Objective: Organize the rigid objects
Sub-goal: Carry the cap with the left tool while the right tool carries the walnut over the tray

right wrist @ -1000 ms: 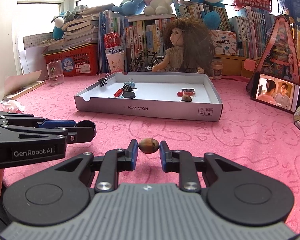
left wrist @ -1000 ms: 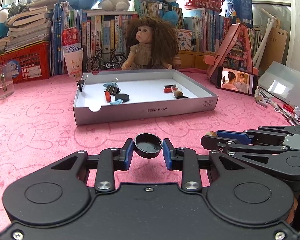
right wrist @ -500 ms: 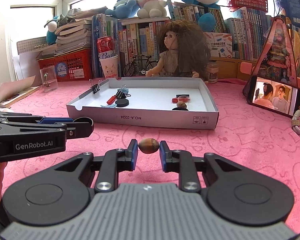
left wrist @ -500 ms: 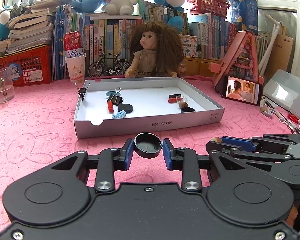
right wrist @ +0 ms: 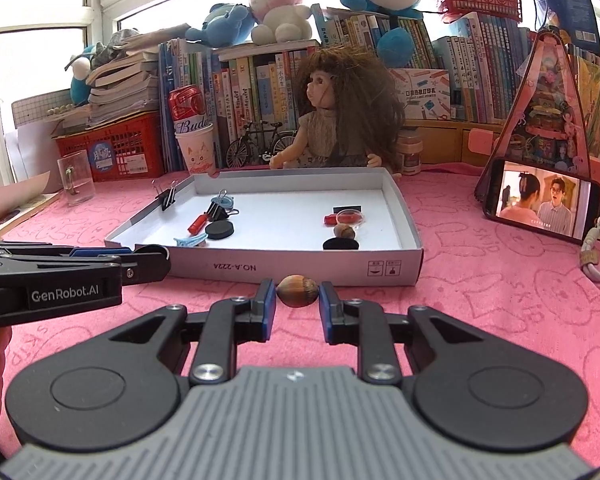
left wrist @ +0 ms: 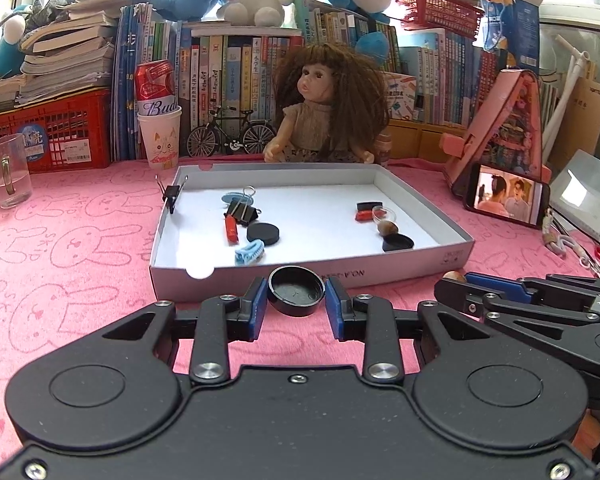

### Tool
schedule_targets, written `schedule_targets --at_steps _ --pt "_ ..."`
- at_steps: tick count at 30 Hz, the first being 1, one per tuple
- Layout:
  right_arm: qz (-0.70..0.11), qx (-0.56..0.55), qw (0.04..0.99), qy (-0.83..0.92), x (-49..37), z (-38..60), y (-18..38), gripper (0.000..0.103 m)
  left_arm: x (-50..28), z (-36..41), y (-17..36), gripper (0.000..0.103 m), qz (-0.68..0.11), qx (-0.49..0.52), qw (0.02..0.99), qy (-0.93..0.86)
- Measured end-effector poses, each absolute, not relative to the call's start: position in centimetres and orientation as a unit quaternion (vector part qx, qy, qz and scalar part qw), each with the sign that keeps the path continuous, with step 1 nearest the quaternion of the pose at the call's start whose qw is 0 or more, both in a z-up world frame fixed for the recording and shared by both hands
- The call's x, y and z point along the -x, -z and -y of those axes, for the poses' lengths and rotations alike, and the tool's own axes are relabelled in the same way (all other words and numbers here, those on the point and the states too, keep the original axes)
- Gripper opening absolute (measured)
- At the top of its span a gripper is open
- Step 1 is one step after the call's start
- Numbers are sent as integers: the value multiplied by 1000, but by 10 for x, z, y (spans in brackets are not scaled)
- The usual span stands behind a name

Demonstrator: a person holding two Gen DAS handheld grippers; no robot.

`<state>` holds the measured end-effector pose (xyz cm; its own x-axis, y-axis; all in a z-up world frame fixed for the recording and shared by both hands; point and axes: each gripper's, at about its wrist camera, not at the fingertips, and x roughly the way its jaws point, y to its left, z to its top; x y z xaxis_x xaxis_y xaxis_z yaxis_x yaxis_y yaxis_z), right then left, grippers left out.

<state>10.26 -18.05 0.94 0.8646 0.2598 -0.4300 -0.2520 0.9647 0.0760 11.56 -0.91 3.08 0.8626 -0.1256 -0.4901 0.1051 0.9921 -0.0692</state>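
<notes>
two claws grip loads: left claw [left wrist: 296, 304] a black cap [left wrist: 296, 290], right claw [right wrist: 297, 305] a nut [right wrist: 298, 290].

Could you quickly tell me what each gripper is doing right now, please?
Left gripper: closed on a black cap.
Right gripper: closed on a brown nut.

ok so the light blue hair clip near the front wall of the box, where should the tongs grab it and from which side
Grip the light blue hair clip across its narrow body, near the middle, coming down from above. It lies flat on the floor of the white box, close to the front wall, so a level approach would probably hit the wall. The black disc sits just behind it, so keep the tongs narrow.
</notes>
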Motion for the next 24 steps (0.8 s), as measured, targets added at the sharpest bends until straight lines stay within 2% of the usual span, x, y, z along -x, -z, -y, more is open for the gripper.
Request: schedule_targets --at_steps 24 --pt "-224 -31 968 -111 -163 180 -17 28 -198 -8 -38 30 -264 51 962 39"
